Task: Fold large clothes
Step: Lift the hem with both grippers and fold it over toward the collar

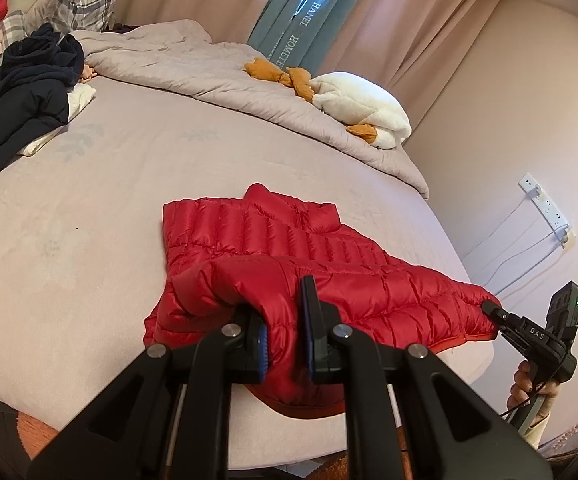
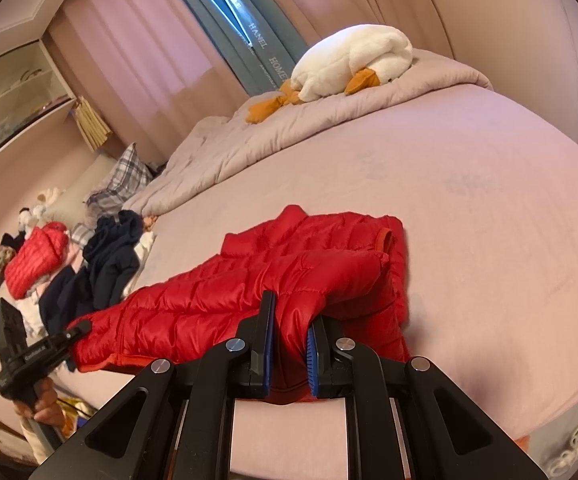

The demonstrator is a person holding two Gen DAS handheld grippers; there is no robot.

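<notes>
A red quilted puffer jacket [image 1: 289,248] [image 2: 249,280] lies on the bed near its front edge, with its lower part doubled up over the rest. My left gripper [image 1: 285,340] is shut on a fold of the jacket's hem, red fabric pinched between its blue pads. In the right wrist view the same gripper [image 2: 83,326] holds the jacket's left corner. My right gripper [image 2: 289,344] is shut on the hem at the other end, fabric bunched between its pads. It shows in the left wrist view too [image 1: 491,308], clamped on the right corner, with a hand on its handle.
The bed [image 1: 89,220] has a pinkish-grey sheet. A crumpled quilt [image 1: 189,60] and a white goose plush [image 1: 361,100] lie along the far side. A dark clothes pile [image 1: 21,96] and another folded red jacket [image 2: 37,256] sit near the plaid pillows. A power strip [image 1: 545,208] hangs on the wall.
</notes>
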